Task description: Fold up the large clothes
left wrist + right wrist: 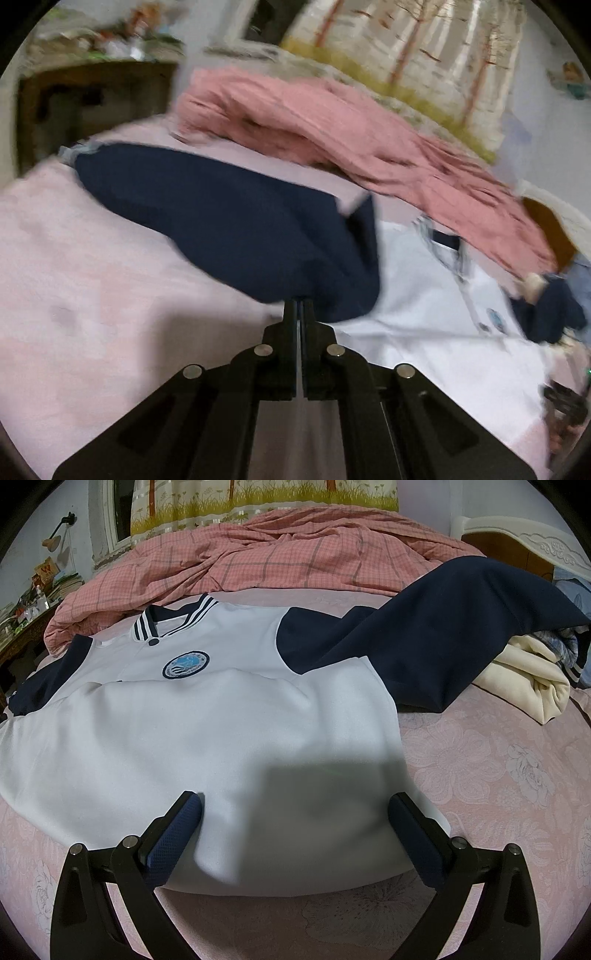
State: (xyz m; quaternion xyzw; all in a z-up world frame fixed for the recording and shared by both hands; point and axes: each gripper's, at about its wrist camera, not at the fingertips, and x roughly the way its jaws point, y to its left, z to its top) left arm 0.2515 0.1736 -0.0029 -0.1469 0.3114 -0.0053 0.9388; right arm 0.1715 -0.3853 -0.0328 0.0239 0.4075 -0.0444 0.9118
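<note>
Two black claws are seen over a bed covered with a pale pink sheet with a flower pattern (498,760). A big white top with dark blue sleeves and a round blue badge (207,716) is spread flat on that sheet, and it is used here as the landmark.

The left claw (300,304) is shut tight on the end of one dark blue sleeve (221,221), and the sleeve is held up a little off the sheet at that end. This picture is blurred. The right claw (295,805) is held wide open above the bottom edge of the white top. Its blue pads (192,808) are set apart, and only flat white cloth is seen between them. Nothing is gripped by it.

The other dark blue sleeve (443,635) is stretched out to the right of the white top, up over a rolled cream cloth (532,679). Behind the white top, a crumpled pink checked blanket (280,554) is piled along the far side of the bed. Behind the blanket, a curtain printed with trees and yellow grass (258,498) is hung. To the far left of the white top, a dark wooden table crowded with small things (22,624) is seen, with a desk lamp (55,535) above it. To the far right, a white carved headboard (546,542) is seen.
</note>
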